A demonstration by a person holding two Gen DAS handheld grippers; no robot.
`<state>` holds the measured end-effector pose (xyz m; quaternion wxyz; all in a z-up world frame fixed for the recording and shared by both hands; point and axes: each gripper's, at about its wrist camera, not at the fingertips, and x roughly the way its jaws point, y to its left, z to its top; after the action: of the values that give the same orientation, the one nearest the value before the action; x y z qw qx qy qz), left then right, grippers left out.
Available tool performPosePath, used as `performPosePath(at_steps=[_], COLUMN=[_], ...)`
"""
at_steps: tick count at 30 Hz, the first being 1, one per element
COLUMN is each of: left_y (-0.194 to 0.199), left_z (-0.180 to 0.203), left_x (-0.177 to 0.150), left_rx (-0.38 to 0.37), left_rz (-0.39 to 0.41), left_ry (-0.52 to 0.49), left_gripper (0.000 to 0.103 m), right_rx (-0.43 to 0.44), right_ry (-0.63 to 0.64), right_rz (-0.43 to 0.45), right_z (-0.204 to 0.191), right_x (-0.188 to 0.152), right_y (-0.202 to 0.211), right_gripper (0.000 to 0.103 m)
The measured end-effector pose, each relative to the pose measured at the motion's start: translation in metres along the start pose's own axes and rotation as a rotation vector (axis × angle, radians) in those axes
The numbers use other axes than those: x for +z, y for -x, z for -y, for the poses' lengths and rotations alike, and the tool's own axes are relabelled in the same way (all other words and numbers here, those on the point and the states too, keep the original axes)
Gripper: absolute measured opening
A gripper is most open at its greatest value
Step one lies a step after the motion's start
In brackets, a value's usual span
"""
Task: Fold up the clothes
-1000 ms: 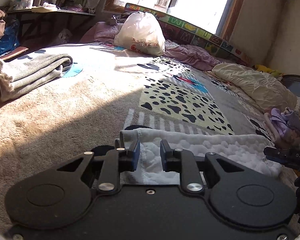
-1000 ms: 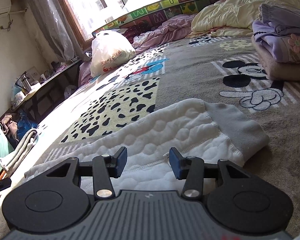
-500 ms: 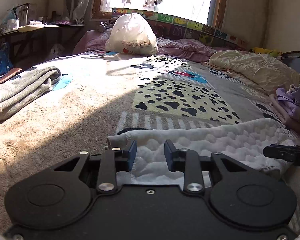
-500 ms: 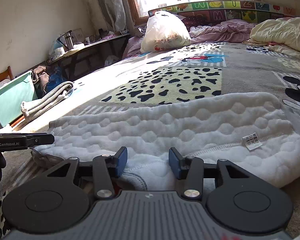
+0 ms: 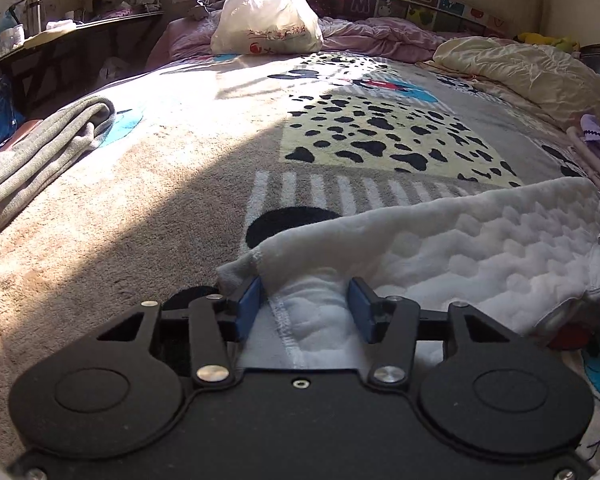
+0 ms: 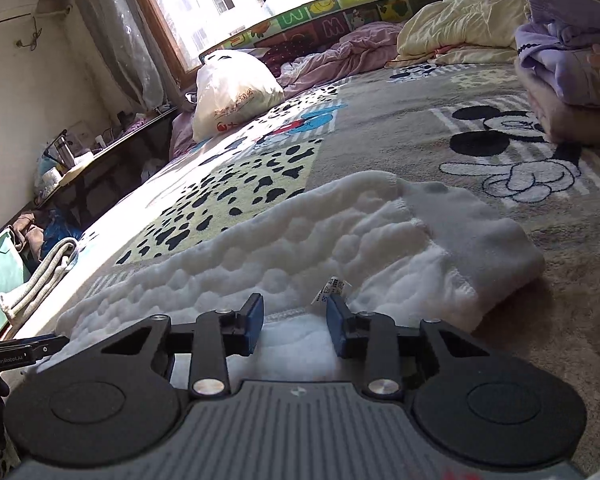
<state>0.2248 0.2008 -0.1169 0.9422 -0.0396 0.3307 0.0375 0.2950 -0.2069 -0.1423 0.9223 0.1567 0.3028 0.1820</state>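
Note:
A white quilted garment (image 5: 460,248) lies folded into a long band across the cartoon-print blanket (image 5: 160,208). My left gripper (image 5: 306,294) sits low over the band's left end. Its jaws are opening, and the stitched edge lies loose between the blue pads (image 5: 249,308). At the other end, my right gripper (image 6: 295,310) straddles the garment (image 6: 308,236) beside its small label (image 6: 332,289). Those jaws are closing, but a gap remains on both sides of the cloth. The left gripper's tip (image 6: 20,354) shows at the left edge of the right wrist view.
A folded grey garment (image 5: 40,148) lies at the bed's left edge. A white plastic bag (image 5: 266,20) and rumpled pink bedding sit by the window. A cream quilt (image 5: 520,64) and stacked purple clothes (image 6: 572,40) occupy the right. A green box (image 6: 0,280) stands beside the bed.
The left jaws have spread apart and the cloth edge now lies loose between them. The right jaws have narrowed, and the right view has swung back toward the garment's right end.

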Motion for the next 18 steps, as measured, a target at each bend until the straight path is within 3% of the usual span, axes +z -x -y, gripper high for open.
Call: performPosePath(at_steps=[7, 10, 14, 18], left_y=[0.011, 0.017, 0.023, 0.027], left_z=[-0.004, -0.007, -0.012, -0.012], left_x=[-0.003, -0.002, 0.001, 0.003], left_rx=[-0.010, -0.027, -0.058, -0.081], left_rz=[0.029, 0.052, 0.077, 0.101], left_ry=[0.042, 0.089, 0.158, 0.177], left_gripper=[0.051, 0.051, 0.051, 0.051], right_rx=[-0.090, -0.187, -0.179, -0.088], right_ry=[-0.159, -0.253, -0.487, -0.666], right_rz=[0.053, 0.089, 0.065, 0.068], right_z=[0.047, 0.071, 0.107, 0.118], right_x=[0.011, 0.019, 0.014, 0.000], right_y=[0.022, 0.034, 0.040, 0.040], right_gripper=[0.033, 0.063, 0.064, 0.071])
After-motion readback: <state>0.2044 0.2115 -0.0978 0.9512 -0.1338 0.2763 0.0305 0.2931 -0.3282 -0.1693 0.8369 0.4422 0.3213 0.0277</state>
